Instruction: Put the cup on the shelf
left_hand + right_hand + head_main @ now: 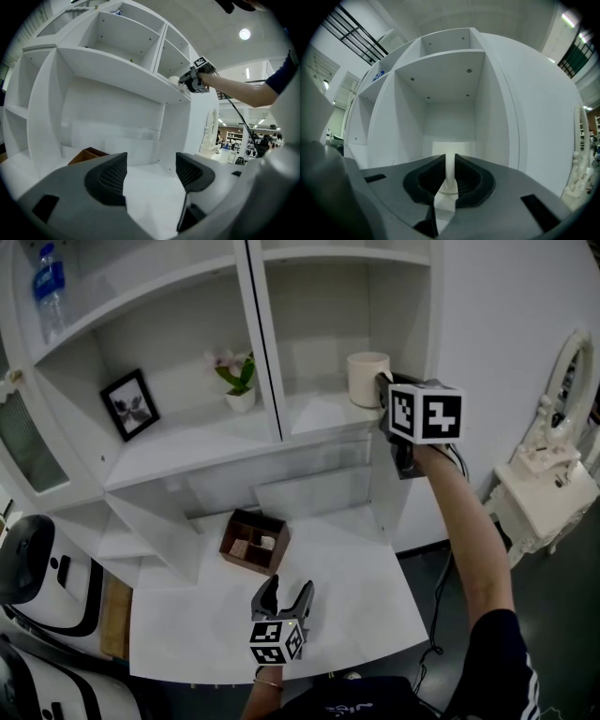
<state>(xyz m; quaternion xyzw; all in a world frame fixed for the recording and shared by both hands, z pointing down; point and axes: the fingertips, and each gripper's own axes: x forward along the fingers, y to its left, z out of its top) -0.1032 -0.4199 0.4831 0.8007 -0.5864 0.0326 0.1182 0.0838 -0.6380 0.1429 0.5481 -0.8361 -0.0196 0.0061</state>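
We have the right claw [382, 390] clenched on the handle of the cup [367, 379], holding it at the front lip of the shelf [319, 418], in the right-hand bay, at about one o'clock in the head view. Whether its base rests on the board we cannot tell. The left claw [284, 601] hangs released and empty over the worktop [347, 615] at six o'clock, with the box [255, 542] at its eleven o'clock. The risk, as we judge it, lies at that lip: letting go here could leave the cup partly off the board and tip it down toward the worktop. The grip is on the thin handle alone, so the cup may twist in it, and backing out at an angle could drag the handle and topple the cup.
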